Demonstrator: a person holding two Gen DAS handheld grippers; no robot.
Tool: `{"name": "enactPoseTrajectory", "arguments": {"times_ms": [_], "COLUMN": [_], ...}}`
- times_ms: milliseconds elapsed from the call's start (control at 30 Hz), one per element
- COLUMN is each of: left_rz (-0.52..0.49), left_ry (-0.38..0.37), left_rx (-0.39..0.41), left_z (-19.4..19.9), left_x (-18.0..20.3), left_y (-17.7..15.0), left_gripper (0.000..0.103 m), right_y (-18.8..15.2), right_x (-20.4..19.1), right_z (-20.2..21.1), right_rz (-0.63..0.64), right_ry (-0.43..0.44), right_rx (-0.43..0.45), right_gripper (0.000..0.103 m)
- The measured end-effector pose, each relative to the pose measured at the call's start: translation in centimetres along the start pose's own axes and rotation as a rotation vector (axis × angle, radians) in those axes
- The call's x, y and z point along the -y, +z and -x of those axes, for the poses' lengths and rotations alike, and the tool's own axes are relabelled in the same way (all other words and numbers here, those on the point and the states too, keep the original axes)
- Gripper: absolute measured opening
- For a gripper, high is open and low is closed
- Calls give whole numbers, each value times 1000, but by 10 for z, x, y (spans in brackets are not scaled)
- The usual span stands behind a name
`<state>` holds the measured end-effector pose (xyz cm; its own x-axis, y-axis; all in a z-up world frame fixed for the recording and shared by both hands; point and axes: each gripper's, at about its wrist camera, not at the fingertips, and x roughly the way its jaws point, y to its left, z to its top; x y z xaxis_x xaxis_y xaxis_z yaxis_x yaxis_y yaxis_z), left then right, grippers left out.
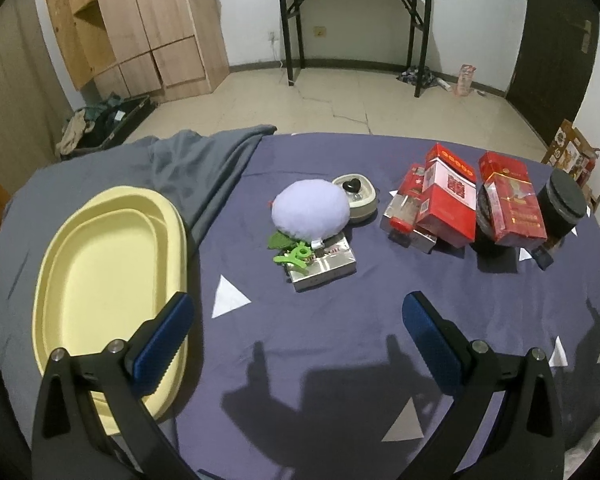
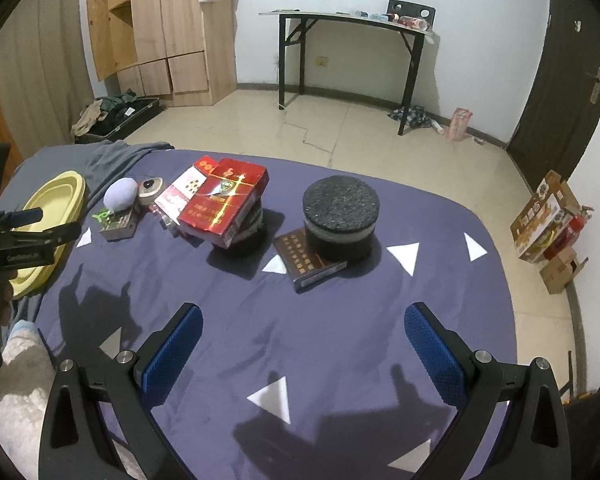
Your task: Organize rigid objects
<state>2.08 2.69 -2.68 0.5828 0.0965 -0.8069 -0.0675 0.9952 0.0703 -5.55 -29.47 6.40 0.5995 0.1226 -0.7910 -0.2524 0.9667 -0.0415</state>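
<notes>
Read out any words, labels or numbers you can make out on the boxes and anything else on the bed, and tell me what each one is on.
Nothing here reads for certain.
Red boxes: gold and white print, too blurred to read.
Large red box: gold characters and a green emblem, unreadable.
Dark flat box under the black round container: rows of gold characters, too small.
Silver box: dark lettering, blurred.
Left gripper body: small white lettering, too small to read.
</notes>
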Motion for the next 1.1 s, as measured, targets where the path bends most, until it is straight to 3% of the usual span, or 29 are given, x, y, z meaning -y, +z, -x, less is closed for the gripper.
{"name": "enactPoseTrajectory", "arguments": {"times_ms": [433, 633, 767, 1000, 1100], "left_rz": [24, -4, -1, -25, -13], "left_ry": [-45, -52, -97, -65, -87], "left_rx": [-42, -26, -26, -23, -36], "left_z": [-6, -1, 1, 0, 0], "left_x": [15, 27, 29, 30, 28], "left_y": [-5, -2, 1, 2, 1], "left_gripper": [103, 103, 103, 103, 103], "right_y": [-2, -2, -1, -4, -4], "right_x": [5, 8, 9, 9, 7], "right_z": [-13, -13, -11, -10, -13], "right_rz": [-27, -64, -60, -77, -67], "right_ry": [12, 28, 31, 43, 39], "right_rx": [-20, -24, -23, -27, -38], "right_gripper": [103, 103, 103, 103, 103]}}
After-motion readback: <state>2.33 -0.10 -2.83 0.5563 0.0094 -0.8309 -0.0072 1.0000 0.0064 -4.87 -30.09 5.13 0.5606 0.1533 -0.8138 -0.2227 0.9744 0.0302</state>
